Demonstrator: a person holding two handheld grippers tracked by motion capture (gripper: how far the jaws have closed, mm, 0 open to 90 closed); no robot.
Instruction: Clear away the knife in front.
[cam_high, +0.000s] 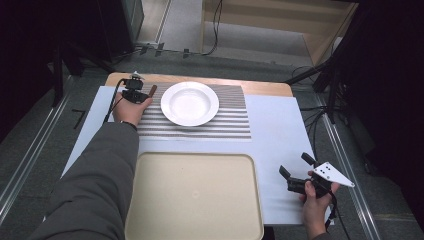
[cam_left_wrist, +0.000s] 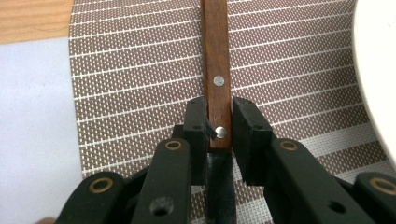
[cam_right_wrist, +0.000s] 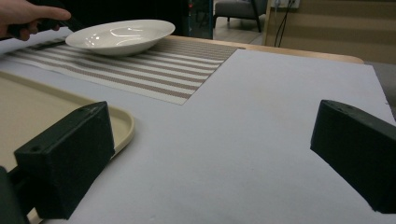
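Jaws of my left gripper (cam_left_wrist: 219, 126) stand either side of a wooden handle (cam_left_wrist: 216, 70), pinched on its near end, right at the lower of its two metal rivets. That handle lies on the striped placemat (cam_left_wrist: 140, 84), just left of the white plate (cam_high: 190, 103), running away from me alongside the plate's rim. What the handle belongs to I cannot tell; its far end runs out of sight.

I judge it light and stiff, a flat-sided strip of finished wood, so the pads have two parallel faces to bear on. The finish looks smooth, so it may slip or swing if carried by this very end; a hold nearer the upper rivet would balance better.

My right gripper (cam_high: 297, 172) hovers well to the right of the plate and nearer me, over bare white table cover (cam_right_wrist: 261, 130), beside the beige tray (cam_high: 195, 200). Its jaws are wide apart with nothing between them.

From the left gripper view I get the rivets and the wood grain; the high view gives just a small brown sliver there, but lays out plate, placemat and tray together. From the right gripper view comes the plate's shallow, raised profile.
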